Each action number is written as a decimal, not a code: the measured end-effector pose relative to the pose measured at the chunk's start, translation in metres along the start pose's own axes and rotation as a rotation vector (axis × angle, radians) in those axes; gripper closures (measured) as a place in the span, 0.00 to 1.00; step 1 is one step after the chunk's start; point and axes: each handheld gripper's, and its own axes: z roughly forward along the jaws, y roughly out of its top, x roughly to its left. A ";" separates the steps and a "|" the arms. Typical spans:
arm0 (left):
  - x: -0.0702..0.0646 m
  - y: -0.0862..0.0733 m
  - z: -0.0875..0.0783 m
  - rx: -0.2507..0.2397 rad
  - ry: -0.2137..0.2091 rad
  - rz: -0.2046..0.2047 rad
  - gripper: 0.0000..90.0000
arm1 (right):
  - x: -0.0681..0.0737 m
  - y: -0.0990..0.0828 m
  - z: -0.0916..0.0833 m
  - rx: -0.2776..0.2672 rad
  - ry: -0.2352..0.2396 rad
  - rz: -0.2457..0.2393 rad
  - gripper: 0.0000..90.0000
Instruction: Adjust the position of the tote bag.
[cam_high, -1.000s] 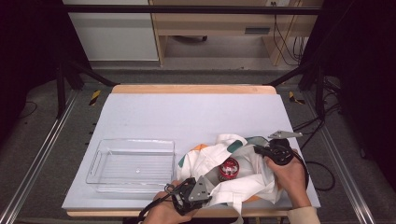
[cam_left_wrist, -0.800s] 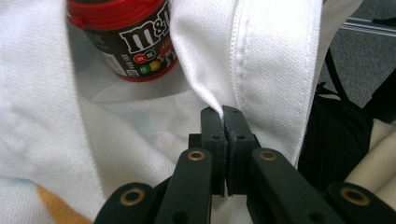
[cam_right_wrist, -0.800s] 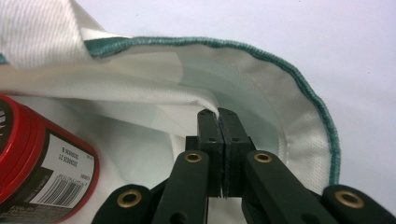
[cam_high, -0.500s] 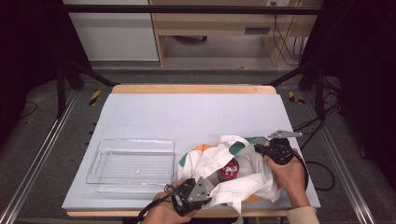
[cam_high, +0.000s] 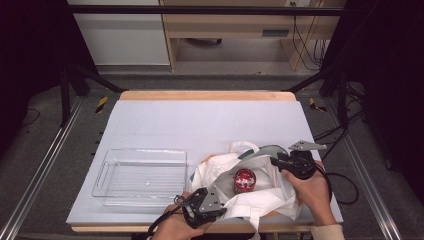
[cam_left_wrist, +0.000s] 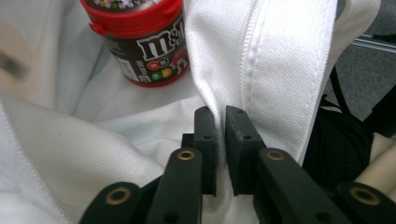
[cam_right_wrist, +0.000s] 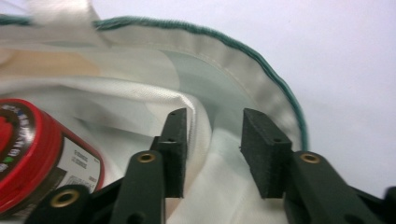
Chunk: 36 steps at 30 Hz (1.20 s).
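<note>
A red-lidded brown candy jar (cam_left_wrist: 142, 44) reading "m&m's" lies inside the white cloth bag (cam_left_wrist: 280, 56). The left gripper (cam_left_wrist: 221, 116) pinches the bag's hem, jaws just easing apart. The right gripper (cam_right_wrist: 212, 135), jaws just parted, straddles its rim loosely.

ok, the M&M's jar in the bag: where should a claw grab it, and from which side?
Probably by the red lid, from straight above through the bag's open mouth. The jar sits upright or nearly so inside, lid up, and cloth crowds its brown body on all sides, so a sideways approach looks blocked. The lid is round, so any jaw angle across it should do.
</note>
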 end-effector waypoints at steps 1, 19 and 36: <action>0.001 0.001 -0.002 -0.005 0.005 -0.001 0.89 | 0.000 0.001 -0.003 -0.009 -0.001 0.002 0.65; 0.022 0.043 -0.051 -0.157 0.139 -0.024 0.65 | 0.024 0.013 -0.055 -0.038 -0.041 -0.025 0.43; 0.061 0.068 -0.036 -0.130 0.201 -0.042 0.52 | 0.033 -0.001 -0.078 0.005 -0.080 -0.015 0.36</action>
